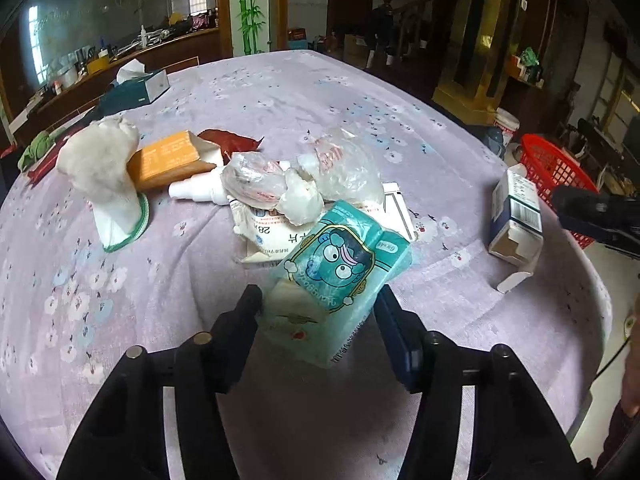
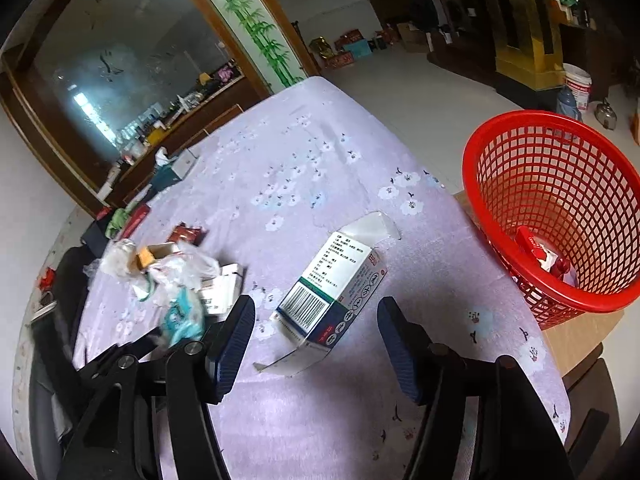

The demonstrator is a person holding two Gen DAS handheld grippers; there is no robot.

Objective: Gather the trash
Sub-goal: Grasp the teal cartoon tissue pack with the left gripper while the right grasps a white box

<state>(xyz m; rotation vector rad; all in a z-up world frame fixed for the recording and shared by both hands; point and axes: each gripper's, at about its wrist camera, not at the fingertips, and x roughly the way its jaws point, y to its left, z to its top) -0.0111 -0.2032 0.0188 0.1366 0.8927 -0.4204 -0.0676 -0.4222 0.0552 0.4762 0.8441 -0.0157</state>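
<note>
A teal tissue packet (image 1: 340, 276) with a cartoon face sits tilted between the fingers of my left gripper (image 1: 318, 304), which is shut on it just in front of the trash pile. In the right wrist view the same packet (image 2: 182, 316) looks blurred. A white and blue carton (image 2: 332, 292) with open flaps lies on the lilac tablecloth (image 2: 304, 168). My right gripper (image 2: 316, 328) stands open, one finger on each side of the carton, not touching it. A red mesh basket (image 2: 560, 208) stands past the table's right edge with a red and white wrapper inside.
The pile holds a crumpled plastic bag (image 1: 340, 168), an orange box (image 1: 172, 162), a white spray bottle (image 1: 196, 192), a white cloth (image 1: 104, 168), a red wrapper (image 1: 228, 142) and a flat white box (image 1: 272, 236). A tissue box (image 1: 140, 86) stands far left.
</note>
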